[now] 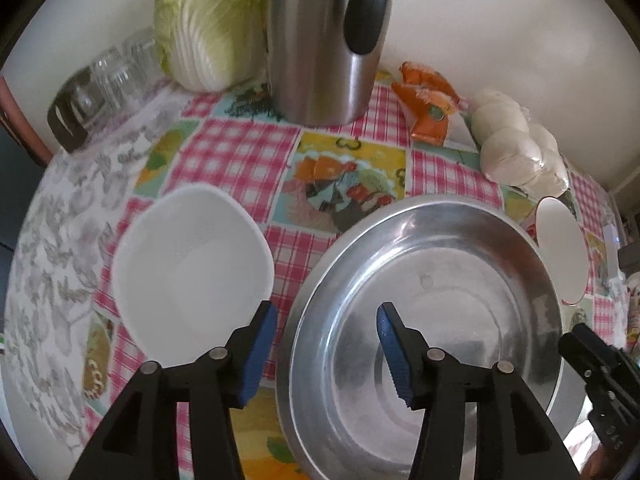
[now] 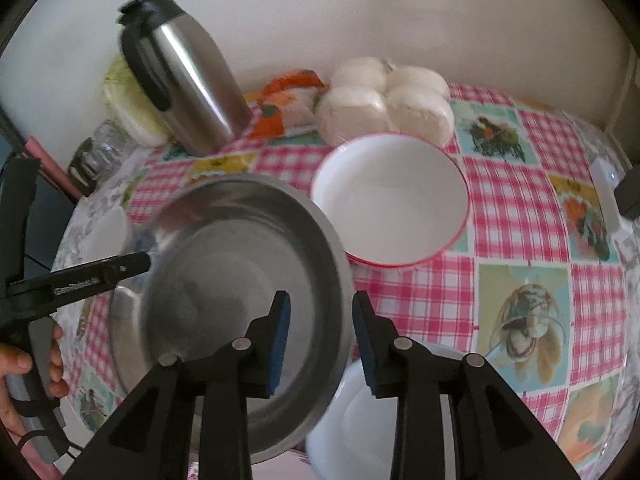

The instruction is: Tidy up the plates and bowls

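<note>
White plate [image 2: 352, 420] half hidden under metal basin [image 2: 240, 280]

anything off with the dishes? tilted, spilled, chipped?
One thing: the steel pan overhangs a white plate at the near edge, so it likely sits unevenly. White square bowl and red-rimmed bowl look empty and upright. No spills or chips visible.

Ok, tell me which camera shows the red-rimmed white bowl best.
The right wrist view: the red-rimmed bowl sits whole and open behind the metal pan. The left wrist view catches it only as a squeezed sliver at the right edge.
</note>
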A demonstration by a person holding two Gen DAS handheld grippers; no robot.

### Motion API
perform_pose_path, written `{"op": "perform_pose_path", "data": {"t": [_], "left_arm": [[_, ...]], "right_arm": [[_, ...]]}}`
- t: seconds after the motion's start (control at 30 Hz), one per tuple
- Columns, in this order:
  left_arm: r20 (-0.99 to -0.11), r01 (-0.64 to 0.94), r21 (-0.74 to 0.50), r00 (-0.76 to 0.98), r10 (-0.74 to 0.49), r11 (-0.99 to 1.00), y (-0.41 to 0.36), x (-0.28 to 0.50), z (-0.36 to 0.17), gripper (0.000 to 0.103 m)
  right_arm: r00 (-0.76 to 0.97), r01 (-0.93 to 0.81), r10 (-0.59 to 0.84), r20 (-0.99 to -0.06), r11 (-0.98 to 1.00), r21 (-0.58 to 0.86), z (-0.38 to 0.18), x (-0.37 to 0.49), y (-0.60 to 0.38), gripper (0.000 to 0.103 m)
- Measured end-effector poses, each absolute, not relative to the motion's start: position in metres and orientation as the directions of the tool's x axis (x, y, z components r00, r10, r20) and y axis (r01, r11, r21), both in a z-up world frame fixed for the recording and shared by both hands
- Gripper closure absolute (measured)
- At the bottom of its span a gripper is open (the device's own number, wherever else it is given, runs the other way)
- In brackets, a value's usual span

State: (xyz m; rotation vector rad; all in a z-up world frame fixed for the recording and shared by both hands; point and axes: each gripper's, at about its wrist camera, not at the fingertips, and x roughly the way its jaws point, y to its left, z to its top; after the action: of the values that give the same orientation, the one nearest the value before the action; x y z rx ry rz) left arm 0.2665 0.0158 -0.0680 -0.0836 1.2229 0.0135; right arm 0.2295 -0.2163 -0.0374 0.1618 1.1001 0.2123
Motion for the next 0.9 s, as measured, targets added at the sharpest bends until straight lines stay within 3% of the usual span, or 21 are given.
{"op": "perform_pose_path", "data": {"t": [0.1, 0.23, 0.4, 0.63, 0.9], "left_arm": [[-0.931, -0.044, -0.05, 0.363, -0.031, 0.998, 0.015, 0.265, -0.058, 0.042], [-0.922, -0.047, -0.026, 0.388, -0.006, 0.999, 0.015, 0.263, -0.049, 0.033], [-0.922, -0.045, 0.005, 0.386, 0.022, 0.999, 0.014, 0.263, -0.048, 0.03], [-0.913, -0.064, 0.008, 0.406, 0.034, 0.998, 0.015, 0.259, -0.047, 0.0], [-0.888, -0.118, -0.027, 0.46, 0.03, 0.993, 0.023, 0.238, -0.028, 0.0]], "right_arm": [[0.468, -0.111, 0.225, -0.855, 0.974, 0.196, -0.025, 0.227, -0.212, 0.07], [0.504, -0.13, 0.186, -0.844, 0.982, 0.138, -0.012, 0.223, -0.206, 0.06], [0.519, -0.138, 0.142, -0.843, 0.987, 0.082, -0.007, 0.221, -0.202, 0.051], [0.532, -0.135, 0.107, -0.84, 0.99, 0.041, -0.005, 0.218, -0.202, 0.027], [0.541, -0.109, 0.103, -0.834, 0.993, 0.051, 0.008, 0.205, -0.209, 0.014]]}}
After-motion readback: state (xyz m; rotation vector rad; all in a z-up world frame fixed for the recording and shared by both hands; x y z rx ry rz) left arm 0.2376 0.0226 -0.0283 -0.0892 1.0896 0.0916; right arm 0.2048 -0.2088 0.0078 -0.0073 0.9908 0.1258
